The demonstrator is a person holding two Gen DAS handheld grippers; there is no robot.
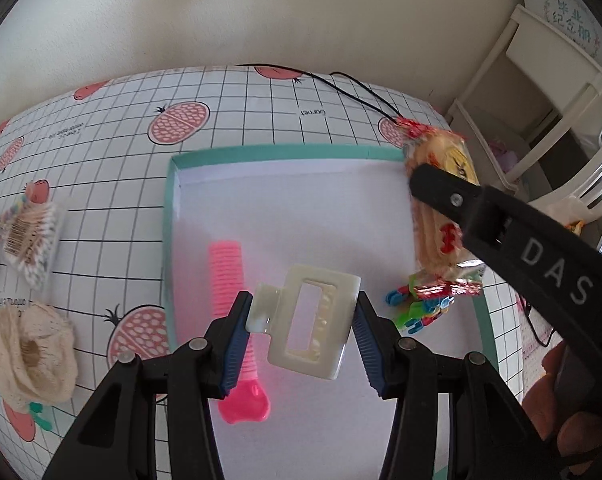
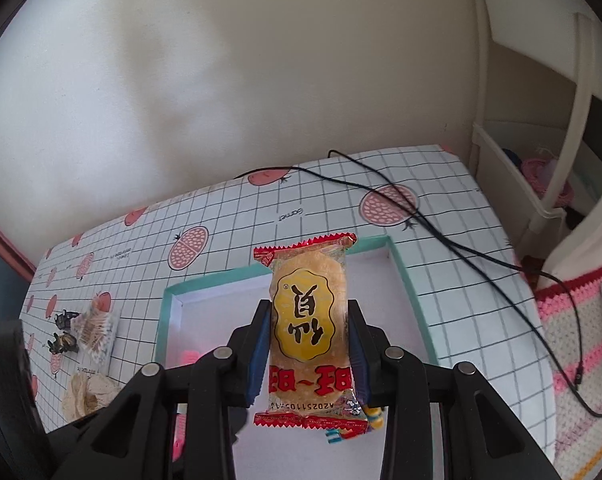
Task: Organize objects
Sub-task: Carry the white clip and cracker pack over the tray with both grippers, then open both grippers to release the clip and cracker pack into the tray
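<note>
Checked tablecloth [image 1: 261, 120], left tongs [image 1: 301, 320] clamping one hair claw [image 1: 313, 328], right tongs [image 2: 309, 344] gripping one snack packet [image 2: 309, 320]

A plain cream-coloured wall [image 2: 241, 80] rises behind the desk [image 2: 441, 240], which is covered by a white cloth with a black grid and pink pomegranate prints. Soft, even light falls on the wall, with faint shadows across it. To the right stands a cream-white plastic shelf unit [image 2: 541, 128] with open tiers, something pink lying in one of them. A thin black cable [image 2: 453, 240] trails over the desk's far corner. A pink, red and cream crocheted textile [image 2: 573, 320] lies at the right edge.
</note>
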